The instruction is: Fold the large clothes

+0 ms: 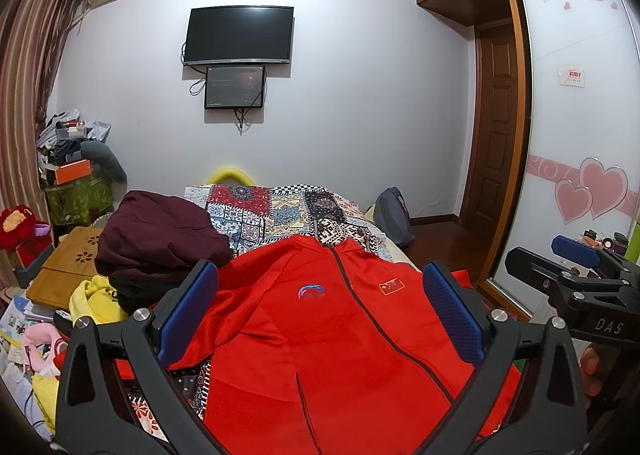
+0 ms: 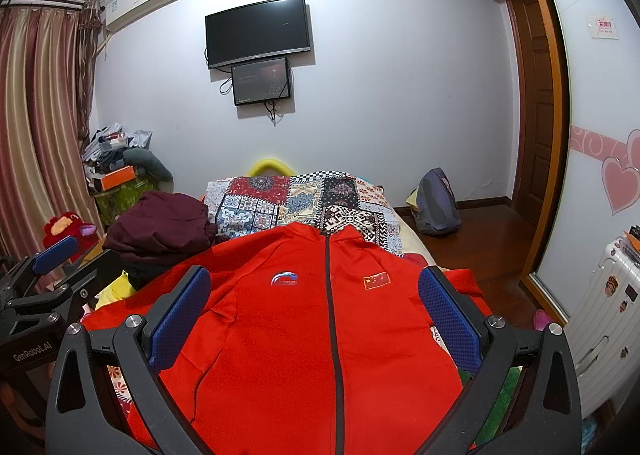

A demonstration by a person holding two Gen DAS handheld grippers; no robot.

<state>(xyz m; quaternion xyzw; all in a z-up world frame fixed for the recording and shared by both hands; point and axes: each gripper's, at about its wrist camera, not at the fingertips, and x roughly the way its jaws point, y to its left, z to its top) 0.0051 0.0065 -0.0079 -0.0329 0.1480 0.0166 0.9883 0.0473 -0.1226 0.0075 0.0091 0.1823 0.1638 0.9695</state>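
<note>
**Both jaws spread wide, nothing gripped, red jacket laid out below**

Left gripper (image 1: 320, 295): fingers apart, blue pads (image 1: 188, 311) clear of cloth. Right gripper (image 2: 314, 297): same, released, holding nothing.

Red zip jacket (image 1: 332, 335) lies front-up and spread on the patchwork bedspread (image 1: 280, 211), collar toward the far wall, hem toward the cameras. Zipper closed. Logo on one chest, flag patch on the other. In both views the jacket's chest sits between the fingers and below them; cannot tell if the tips touch fabric.

View differences:
- Left wrist view: right gripper visible at the right edge, with part of a hand (image 1: 590, 369) under it. Also shows a wooden lap desk (image 1: 64, 267), a yellow garment (image 1: 94, 301) and papers off the bed's left side.
- Right wrist view: left gripper visible at the left edge, also spread. Shows a white suitcase (image 2: 604, 319) with stickers at right, and green cloth (image 2: 500, 399) under the jacket's hem corner.
- Both: dark maroon garment pile (image 1: 160, 235) just beside the jacket's left shoulder, wall TV (image 1: 239, 35) with a smaller screen under it, backpack (image 1: 394, 215) on the floor.

Hidden: jacket hem cut off by the gripper frames and bottom edge; sleeves partly under the fingers, their ends not visible. Logo text too small to read.
</note>
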